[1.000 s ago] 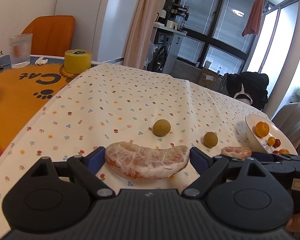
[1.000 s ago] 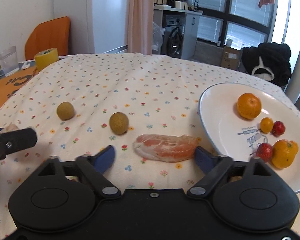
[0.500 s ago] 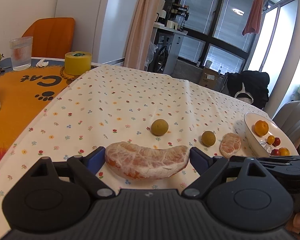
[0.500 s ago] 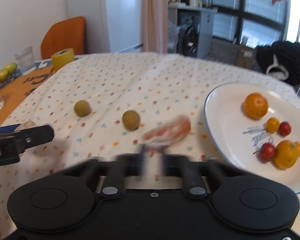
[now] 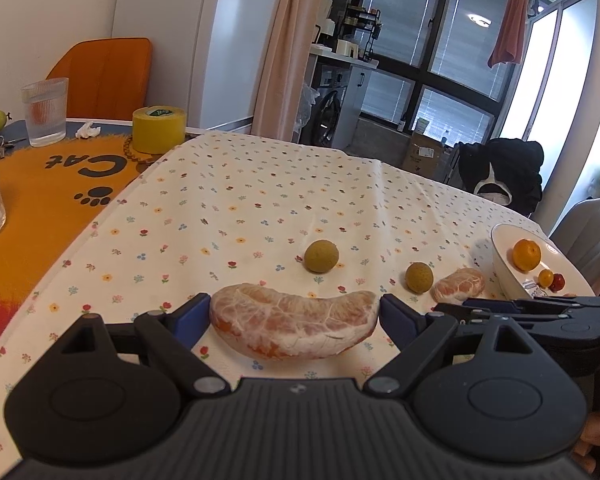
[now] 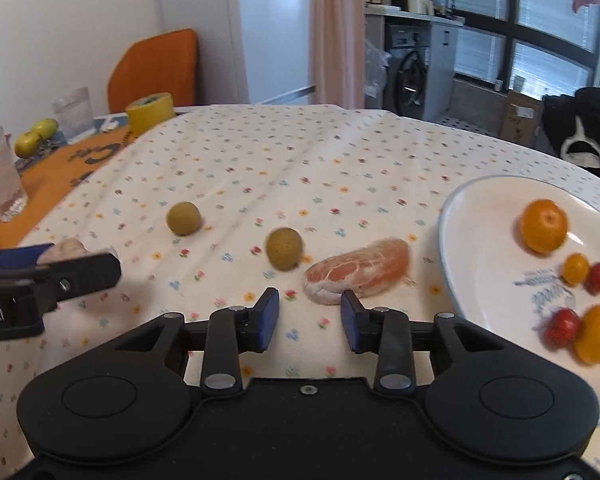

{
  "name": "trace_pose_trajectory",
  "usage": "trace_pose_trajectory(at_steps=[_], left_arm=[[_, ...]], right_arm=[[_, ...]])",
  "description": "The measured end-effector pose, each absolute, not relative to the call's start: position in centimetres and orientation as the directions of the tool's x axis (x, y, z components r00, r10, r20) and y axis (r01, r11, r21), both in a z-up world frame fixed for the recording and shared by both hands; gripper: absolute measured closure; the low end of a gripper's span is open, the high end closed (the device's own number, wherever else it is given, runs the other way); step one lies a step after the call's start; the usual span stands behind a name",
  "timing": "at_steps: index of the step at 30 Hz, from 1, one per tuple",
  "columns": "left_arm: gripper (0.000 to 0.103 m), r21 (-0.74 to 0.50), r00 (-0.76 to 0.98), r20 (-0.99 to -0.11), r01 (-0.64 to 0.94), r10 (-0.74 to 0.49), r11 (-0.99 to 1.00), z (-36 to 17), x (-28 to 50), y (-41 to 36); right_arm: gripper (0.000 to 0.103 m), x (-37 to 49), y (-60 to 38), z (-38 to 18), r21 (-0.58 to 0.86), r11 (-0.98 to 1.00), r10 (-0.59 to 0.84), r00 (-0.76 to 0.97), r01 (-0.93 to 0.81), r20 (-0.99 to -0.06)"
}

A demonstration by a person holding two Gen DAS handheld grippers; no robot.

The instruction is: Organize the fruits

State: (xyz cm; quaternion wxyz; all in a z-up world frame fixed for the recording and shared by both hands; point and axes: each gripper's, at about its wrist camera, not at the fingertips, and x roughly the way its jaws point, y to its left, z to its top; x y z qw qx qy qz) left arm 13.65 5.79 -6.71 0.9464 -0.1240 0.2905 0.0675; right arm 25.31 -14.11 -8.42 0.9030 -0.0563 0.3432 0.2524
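Note:
My left gripper [image 5: 294, 316] is shut on a large peeled citrus segment [image 5: 292, 330], held just above the flowered tablecloth. A smaller peeled segment [image 6: 356, 270] lies on the cloth just ahead of my right gripper [image 6: 309, 316], whose blue pads [image 6: 269, 319] stand partly apart with nothing between them. Two round olive-coloured fruits [image 6: 183, 218] [image 6: 285, 248] sit to the left of that segment. The white plate [image 6: 484, 248] at the right holds an orange [image 6: 544, 226], small tomatoes and strawberries. The left gripper's tip [image 6: 60, 268] shows at the left edge of the right wrist view.
An orange cat mat [image 5: 40, 184] covers the table's left end, with a yellow tape roll [image 5: 159, 130], ribbed glasses [image 5: 46, 112] and green pears [image 6: 36, 136] on it. An orange chair [image 5: 104, 76] stands behind. The table edge runs just past the plate.
My right gripper pulled back from around the small segment and its jaws narrowed; the segment now lies tilted ahead of the fingers. The left gripper kept its hold and hardly moved.

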Motion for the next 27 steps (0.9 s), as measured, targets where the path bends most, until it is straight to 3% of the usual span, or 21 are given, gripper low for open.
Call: trace_pose_trajectory(at_steps=[5, 12, 27], left_arm=[[0.014, -0.19, 0.818, -0.572, -0.208, 0.064, 0.96, -6.8, 13.8, 6.1], [0.014, -0.196, 0.82, -0.57, -0.199, 0.054, 0.96, -6.9, 14.3, 6.1], [0.014, -0.213, 0.826, -0.562, -0.199, 0.047, 0.957, -6.8, 14.3, 7.0]], right_arm=[[0.07, 25.7, -13.7, -8.2, 0.103, 0.842, 0.464, 0.611, -0.53, -0.642], [0.03, 25.2, -13.5, -8.5, -0.033, 0.888, 0.327, 0.679, -0.459, -0.658], [0.03, 27.0, -12.3, -8.8, -0.108, 0.9, 0.255, 0.711, -0.422, -0.655]])
